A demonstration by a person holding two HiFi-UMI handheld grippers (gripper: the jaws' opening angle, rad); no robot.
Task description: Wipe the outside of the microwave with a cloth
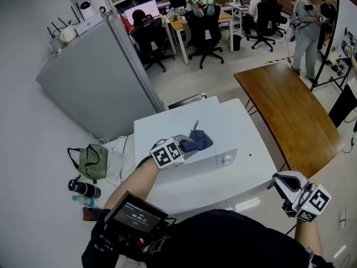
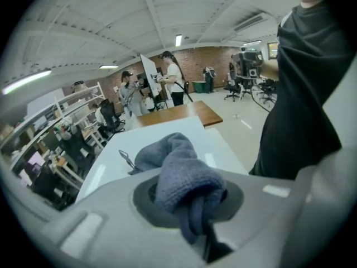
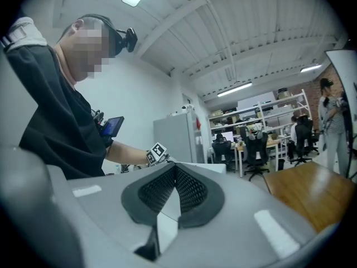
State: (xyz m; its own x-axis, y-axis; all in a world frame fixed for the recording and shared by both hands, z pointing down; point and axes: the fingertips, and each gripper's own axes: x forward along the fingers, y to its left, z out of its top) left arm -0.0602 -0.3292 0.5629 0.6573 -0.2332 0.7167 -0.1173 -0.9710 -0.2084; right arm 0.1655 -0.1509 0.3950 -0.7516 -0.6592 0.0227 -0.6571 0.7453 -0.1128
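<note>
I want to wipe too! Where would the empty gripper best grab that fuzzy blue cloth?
Probably the loose bunched end of the fuzzy blue cloth, coming down from above: it humps up off the white box-shaped microwave, clear of the left gripper that pinches its other end.

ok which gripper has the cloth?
The left gripper, shut on the blue cloth atop the white microwave. The right gripper is shut on nothing, held off to the side.
</note>
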